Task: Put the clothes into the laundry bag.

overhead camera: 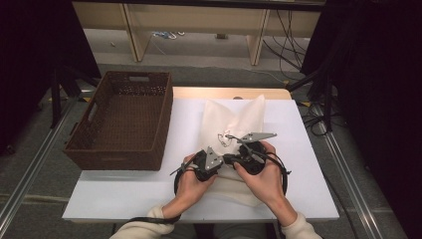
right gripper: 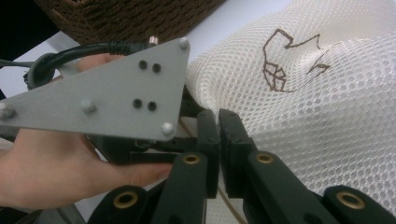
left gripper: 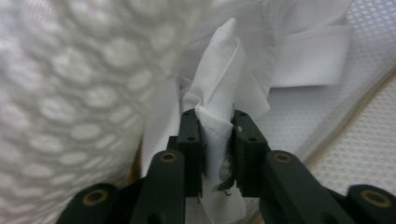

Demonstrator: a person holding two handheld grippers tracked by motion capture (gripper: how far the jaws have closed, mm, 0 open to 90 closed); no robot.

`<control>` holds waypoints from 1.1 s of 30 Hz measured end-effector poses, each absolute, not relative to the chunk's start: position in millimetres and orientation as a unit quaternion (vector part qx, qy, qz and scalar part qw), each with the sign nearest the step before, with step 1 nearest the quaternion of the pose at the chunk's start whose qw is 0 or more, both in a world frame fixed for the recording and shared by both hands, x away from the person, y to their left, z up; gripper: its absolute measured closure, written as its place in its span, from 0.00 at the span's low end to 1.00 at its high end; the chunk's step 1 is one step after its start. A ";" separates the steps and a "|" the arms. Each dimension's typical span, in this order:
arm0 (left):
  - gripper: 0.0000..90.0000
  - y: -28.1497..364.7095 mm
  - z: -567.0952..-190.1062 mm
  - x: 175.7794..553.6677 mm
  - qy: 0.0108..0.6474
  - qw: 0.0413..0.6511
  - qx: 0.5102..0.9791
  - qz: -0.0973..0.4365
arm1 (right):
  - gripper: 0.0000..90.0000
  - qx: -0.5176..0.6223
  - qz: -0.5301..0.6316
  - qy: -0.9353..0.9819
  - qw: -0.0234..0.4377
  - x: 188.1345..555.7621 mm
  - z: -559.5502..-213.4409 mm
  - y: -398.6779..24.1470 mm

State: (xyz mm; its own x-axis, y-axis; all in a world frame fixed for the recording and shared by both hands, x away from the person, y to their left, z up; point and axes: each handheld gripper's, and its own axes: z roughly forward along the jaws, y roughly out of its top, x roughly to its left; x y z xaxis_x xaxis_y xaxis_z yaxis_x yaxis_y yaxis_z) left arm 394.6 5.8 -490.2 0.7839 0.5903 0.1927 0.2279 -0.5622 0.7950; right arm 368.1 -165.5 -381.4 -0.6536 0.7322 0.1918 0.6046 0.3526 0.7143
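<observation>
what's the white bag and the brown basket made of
The white bag looks like soft matte mesh fabric: a fine grid of small holes shows. Its white tag, pinched in the left claw, looks woven. The brown basket seems to be woven wicker or rattan, matte.

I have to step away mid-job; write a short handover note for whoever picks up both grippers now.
Left gripper: shut on a folded white fabric tab of the white mesh laundry bag.
Right gripper: jaws shut at the mesh; whether they pinch anything cannot be told.
The bag lies on the white table, right of the brown wicker basket.
Left to do: probably closing the bag; it is not yet in the basket.
</observation>
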 end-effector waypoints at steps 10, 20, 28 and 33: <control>0.49 20.5 -480.1 372.6 0.203 0.403 0.864 0.226 | 0.98 0.411 0.397 0.817 0.079 367.0 -379.5 -166.5; 0.48 40.6 -473.2 343.8 0.203 0.394 0.868 0.221 | 0.98 0.402 0.398 0.820 0.082 367.8 -379.9 -166.2; 0.45 48.1 -468.8 330.6 0.202 0.395 0.876 0.191 | 0.98 0.409 0.396 0.818 0.080 366.3 -379.0 -165.8; 0.42 52.4 -476.8 331.7 0.210 0.370 0.887 0.181 | 0.98 0.404 0.395 0.822 0.076 367.4 -379.4 -165.9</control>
State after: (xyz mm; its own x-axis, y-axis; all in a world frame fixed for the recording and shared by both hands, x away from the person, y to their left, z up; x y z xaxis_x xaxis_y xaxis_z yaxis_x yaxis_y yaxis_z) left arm 331.7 52.4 -476.8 0.8464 0.5062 0.1652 0.2381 -0.6374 0.7328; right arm 367.4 -165.9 -379.4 -0.6628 0.7233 0.1936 0.6035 0.3629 0.7100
